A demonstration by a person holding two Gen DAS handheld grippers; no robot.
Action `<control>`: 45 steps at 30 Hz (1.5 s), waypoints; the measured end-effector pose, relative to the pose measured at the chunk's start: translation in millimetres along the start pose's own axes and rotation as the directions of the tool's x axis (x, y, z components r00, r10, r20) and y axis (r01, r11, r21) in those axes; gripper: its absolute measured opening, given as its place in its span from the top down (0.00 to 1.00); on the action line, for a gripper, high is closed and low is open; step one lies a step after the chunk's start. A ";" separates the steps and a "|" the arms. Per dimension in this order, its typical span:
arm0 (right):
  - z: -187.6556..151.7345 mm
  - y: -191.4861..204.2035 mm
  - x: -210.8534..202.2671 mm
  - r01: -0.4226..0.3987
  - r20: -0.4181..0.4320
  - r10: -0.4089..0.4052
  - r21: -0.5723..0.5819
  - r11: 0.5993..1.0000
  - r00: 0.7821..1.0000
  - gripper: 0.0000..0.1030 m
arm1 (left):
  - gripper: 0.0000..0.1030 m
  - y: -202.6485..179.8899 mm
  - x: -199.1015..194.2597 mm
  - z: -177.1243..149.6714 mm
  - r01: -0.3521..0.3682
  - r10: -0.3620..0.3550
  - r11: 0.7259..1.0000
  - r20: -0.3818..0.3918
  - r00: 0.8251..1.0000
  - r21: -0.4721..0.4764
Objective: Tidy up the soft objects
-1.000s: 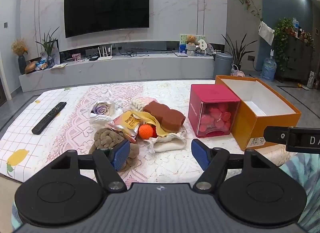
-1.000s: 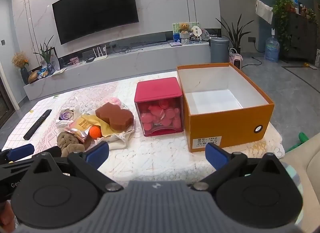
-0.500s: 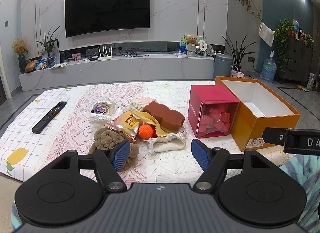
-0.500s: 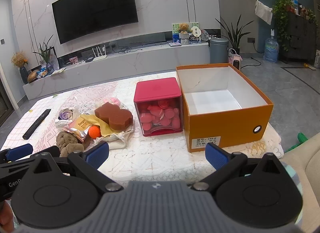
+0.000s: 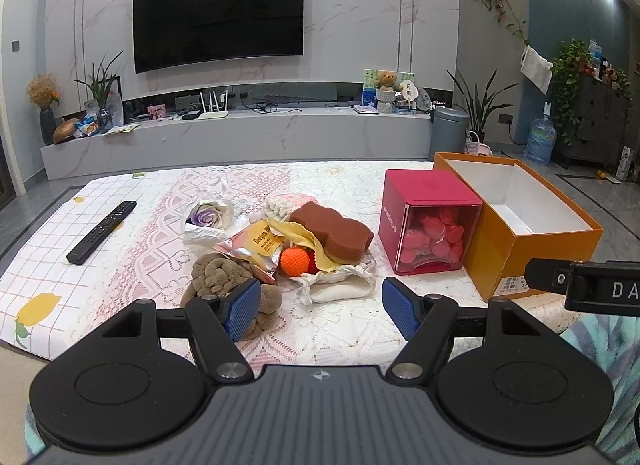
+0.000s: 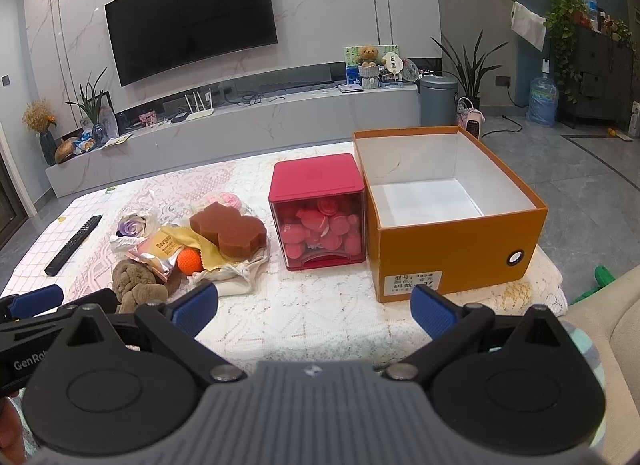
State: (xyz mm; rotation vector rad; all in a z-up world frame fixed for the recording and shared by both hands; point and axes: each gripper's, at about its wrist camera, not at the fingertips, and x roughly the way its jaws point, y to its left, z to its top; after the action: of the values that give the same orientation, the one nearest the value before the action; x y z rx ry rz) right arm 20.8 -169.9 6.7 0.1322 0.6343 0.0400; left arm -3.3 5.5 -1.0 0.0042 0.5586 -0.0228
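Observation:
A pile of soft things lies on the table: a brown sponge [image 5: 332, 227] [image 6: 228, 231], an orange ball [image 5: 294, 261] [image 6: 189, 261], a yellow cloth [image 5: 298, 235], a snack packet [image 5: 256, 245], a brown knotted plush [image 5: 224, 283] [image 6: 134, 285], a white cloth bag [image 5: 340, 285], a purple flower [image 5: 208, 213] and a pink knit piece [image 5: 284, 199]. An open, empty orange box [image 5: 532, 249] [image 6: 456, 261] stands to the right. My left gripper [image 5: 320, 311] is open and empty just before the pile. My right gripper [image 6: 314, 309] is open and empty before the box.
A red-lidded clear box of pink pieces [image 5: 430, 221] [image 6: 320, 213] stands between the pile and the orange box. A black remote [image 5: 102, 231] lies at the left. The table's near edge is just under both grippers. A TV wall and low cabinet lie beyond.
Both grippers have drifted only slightly; the right view has shifted a little to the right. Nothing on the table has moved.

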 end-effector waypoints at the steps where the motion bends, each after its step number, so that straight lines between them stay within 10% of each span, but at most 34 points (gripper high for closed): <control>1: -0.3 0.1 0.0 0.000 -0.001 0.000 -0.001 1.000 1.000 0.03 | 0.20 0.3 -0.3 -0.1 -0.001 0.001 1.000 0.000 1.000 -0.002; 45: -2.6 5.7 4.2 0.001 -0.014 -0.002 -0.017 1.000 1.000 0.03 | 0.20 1.9 -1.0 -0.6 -0.001 0.001 1.000 -0.002 1.000 -0.006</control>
State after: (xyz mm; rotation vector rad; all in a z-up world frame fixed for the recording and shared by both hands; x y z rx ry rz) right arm 22.7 -163.7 3.0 0.1155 0.6478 0.0448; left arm -4.4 7.5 -1.0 -0.0015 0.5608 -0.0197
